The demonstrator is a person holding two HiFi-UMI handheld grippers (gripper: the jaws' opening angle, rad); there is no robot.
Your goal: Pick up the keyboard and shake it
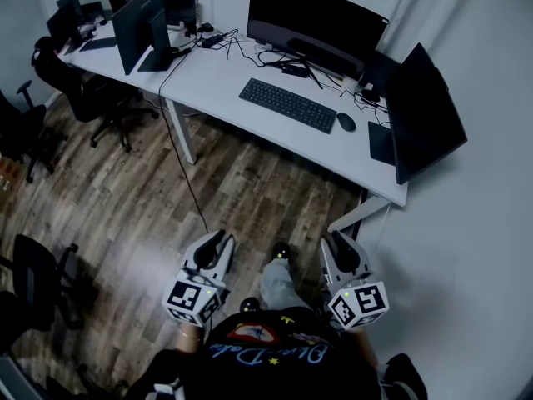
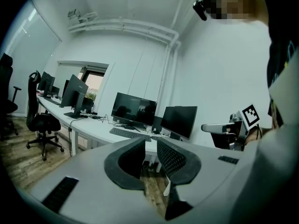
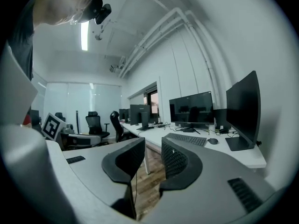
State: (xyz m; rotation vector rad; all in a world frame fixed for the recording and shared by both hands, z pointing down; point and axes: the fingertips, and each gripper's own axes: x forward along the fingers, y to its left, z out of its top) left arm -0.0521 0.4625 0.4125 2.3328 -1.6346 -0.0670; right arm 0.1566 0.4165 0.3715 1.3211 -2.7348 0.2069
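Keyboard (image 1: 287, 104) lies flat on the upper-centre surface (image 1: 218, 77); my left claw (image 1: 215, 244) and right claw (image 1: 340, 247) point there, parted, empty.

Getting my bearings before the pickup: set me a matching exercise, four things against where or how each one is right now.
Things:
1. keyboard
2. mouse
3. office chair
4. right gripper

Places or states:
A. jaws apart, nothing between them
B. on the wood floor
C. on the desk, in front of the wide monitor
D. on the desk, just right of the keyboard in the head view

Pairs: 1-C, 2-D, 3-B, 4-A
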